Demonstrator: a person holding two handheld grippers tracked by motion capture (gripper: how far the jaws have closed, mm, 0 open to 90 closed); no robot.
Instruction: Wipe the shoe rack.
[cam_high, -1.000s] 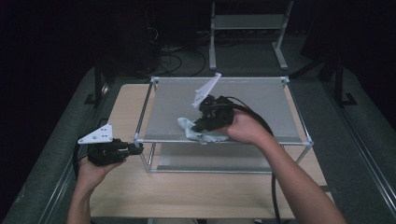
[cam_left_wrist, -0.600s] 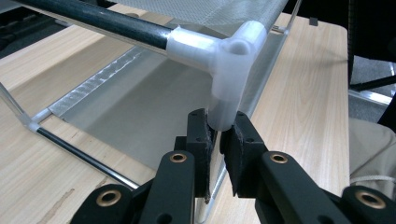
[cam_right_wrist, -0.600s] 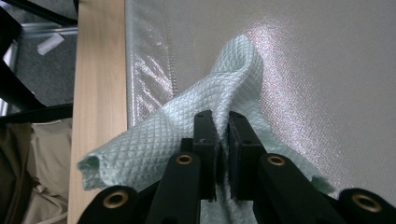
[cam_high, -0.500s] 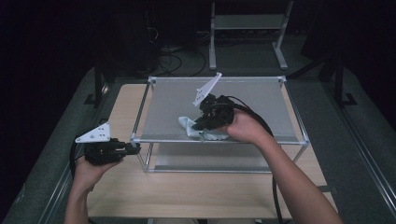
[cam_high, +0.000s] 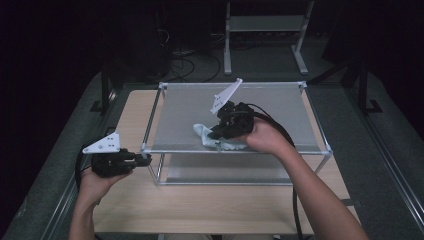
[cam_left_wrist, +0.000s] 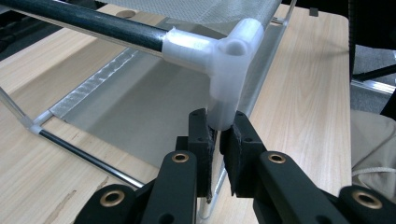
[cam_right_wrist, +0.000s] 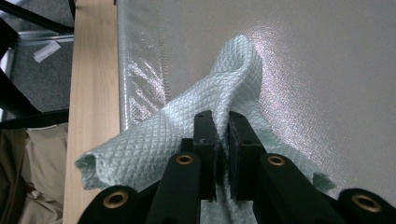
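A metal frame (cam_high: 270, 150) with a grey mesh top (cam_high: 270, 110) stands on the wooden table (cam_high: 200, 205). At its front left corner my left gripper (cam_high: 142, 159) is shut on the leg just under the white plastic corner piece (cam_left_wrist: 229, 60); in the left gripper view (cam_left_wrist: 218, 123) the pads clamp the stub of that piece. A pale green quilted cloth (cam_high: 204, 132) lies crumpled on the mesh near the front rail. My right gripper (cam_high: 216, 134) is shut on a raised fold of the cloth (cam_right_wrist: 149, 140), jaws (cam_right_wrist: 223, 122) pinching it above the mesh (cam_right_wrist: 317, 60).
A lower shelf (cam_high: 225, 172) sits under the mesh inside the frame. Behind the table stand a metal rack (cam_high: 265, 30) and loose cables (cam_high: 185, 60) on a dark floor. Bare wood runs along the table's front and left sides.
The right gripper has shifted only slightly on the mesh, the cloth still pinched in it. The left gripper has stayed at the frame's corner.
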